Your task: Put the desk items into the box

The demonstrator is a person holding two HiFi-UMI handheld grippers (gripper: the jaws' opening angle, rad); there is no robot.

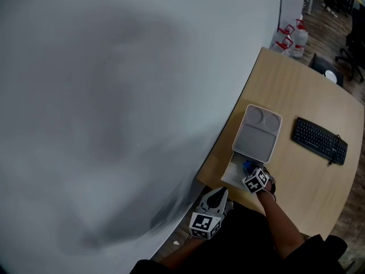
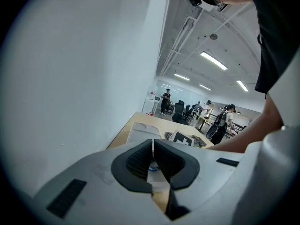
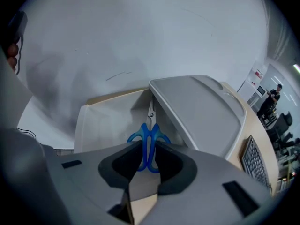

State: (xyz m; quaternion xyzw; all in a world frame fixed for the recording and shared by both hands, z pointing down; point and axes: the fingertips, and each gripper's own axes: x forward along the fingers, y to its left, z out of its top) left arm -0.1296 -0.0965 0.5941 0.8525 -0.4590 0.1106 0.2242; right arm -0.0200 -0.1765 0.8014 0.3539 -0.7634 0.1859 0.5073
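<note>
In the right gripper view, blue-handled scissors (image 3: 146,132) sit between the pads of my right gripper (image 3: 148,148), which is shut on the handles. The blades point away, down into the open white box (image 3: 105,118). In the head view that gripper (image 1: 249,169) hangs over the box (image 1: 230,174) at the desk's near corner, with a bit of the blue scissors (image 1: 247,166) showing. A grey lid (image 1: 258,133) leans against the box's far side. My left gripper (image 1: 215,200) is off the desk beside the wall. Its jaws meet with nothing between them (image 2: 153,146).
A black keyboard (image 1: 319,140) lies on the wooden desk (image 1: 296,96) to the right of the lid. A white wall fills the left. Water bottles (image 1: 296,36) and office chairs stand beyond the desk's far end, with people far off.
</note>
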